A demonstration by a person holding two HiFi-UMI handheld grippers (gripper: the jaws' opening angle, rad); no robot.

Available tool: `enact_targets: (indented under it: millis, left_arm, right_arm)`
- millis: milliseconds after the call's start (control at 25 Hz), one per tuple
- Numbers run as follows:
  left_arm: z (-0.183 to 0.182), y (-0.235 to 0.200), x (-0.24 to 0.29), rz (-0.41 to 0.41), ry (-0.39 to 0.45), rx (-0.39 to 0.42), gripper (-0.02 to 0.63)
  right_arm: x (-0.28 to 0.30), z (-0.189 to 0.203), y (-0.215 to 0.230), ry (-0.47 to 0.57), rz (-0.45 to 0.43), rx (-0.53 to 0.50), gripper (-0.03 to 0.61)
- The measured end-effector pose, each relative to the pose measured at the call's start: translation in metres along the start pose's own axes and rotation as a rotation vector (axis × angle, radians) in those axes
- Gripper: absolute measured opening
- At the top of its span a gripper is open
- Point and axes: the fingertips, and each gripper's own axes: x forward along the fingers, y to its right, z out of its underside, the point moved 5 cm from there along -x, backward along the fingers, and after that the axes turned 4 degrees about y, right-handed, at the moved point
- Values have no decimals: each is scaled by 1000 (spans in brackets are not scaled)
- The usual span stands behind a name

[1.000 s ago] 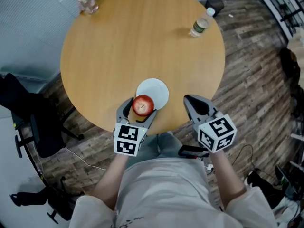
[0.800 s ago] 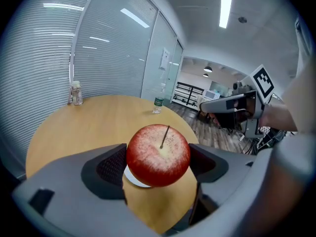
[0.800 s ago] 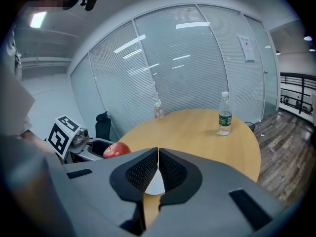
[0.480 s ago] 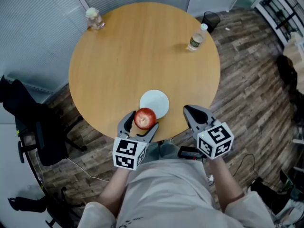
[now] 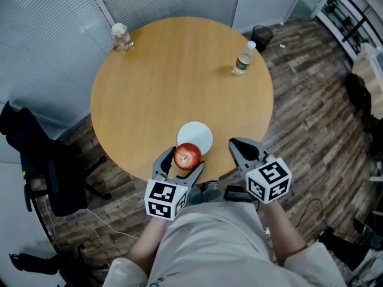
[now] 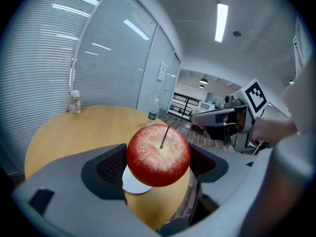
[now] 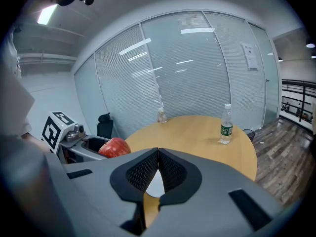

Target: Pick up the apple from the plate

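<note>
While the apple is pinched between the jaws of the left gripper, it hangs over the near edge of the table, and it seems clear of the white plate, though the height is hard to judge. The right gripper waits beside, jaws pressed together on nothing. I judge the pick-up practically done; only a firm hold remains.

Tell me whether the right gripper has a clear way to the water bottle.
Probably yes: only bare table lies between the right gripper and the water bottle, which stands upright near the far edge. Its jaws are shut and empty, so they must open first.
</note>
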Motion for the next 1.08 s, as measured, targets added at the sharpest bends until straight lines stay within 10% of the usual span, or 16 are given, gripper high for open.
enact_targets:
  millis: [1080]
  left_arm:
    - [-9,-6,0,39,20,-6,393]
  right_arm:
    - [5,-2,-14,8,-5,-7,29]
